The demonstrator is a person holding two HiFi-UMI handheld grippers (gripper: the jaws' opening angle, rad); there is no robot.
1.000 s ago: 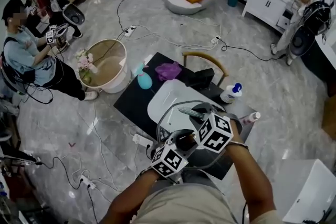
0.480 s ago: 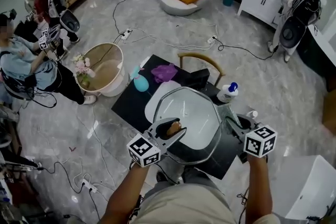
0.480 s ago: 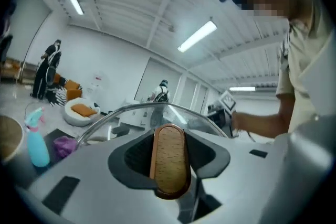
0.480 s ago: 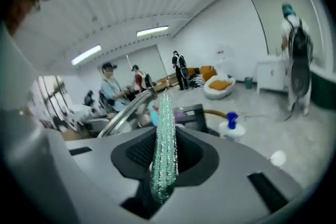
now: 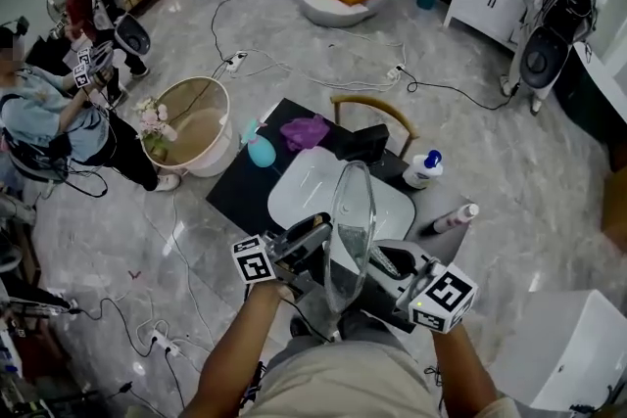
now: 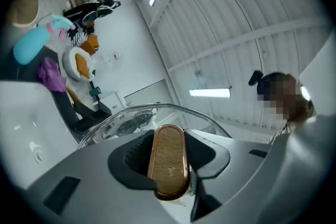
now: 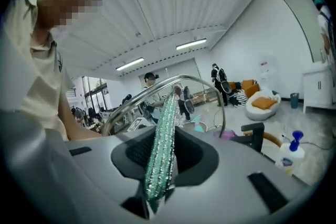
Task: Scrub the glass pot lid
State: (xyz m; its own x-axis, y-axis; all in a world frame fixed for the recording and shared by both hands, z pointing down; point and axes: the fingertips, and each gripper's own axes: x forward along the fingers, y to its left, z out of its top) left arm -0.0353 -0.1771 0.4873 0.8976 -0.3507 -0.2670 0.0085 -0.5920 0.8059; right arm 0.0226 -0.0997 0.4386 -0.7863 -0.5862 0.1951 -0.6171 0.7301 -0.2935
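L claw (image 5: 313, 234): lid (image 5: 351, 210); R claw (image 5: 384, 259): scrubber (image 7: 160, 149).

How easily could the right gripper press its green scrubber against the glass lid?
Probably yes: the left gripper holds the lid upright by its knob, and the scrubber in the right gripper sits beside the glass.

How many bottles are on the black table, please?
3: a teal spray bottle at the left edge, a white blue-capped bottle at the right, a slim pale bottle lying nearer. The glass lid may hide more.
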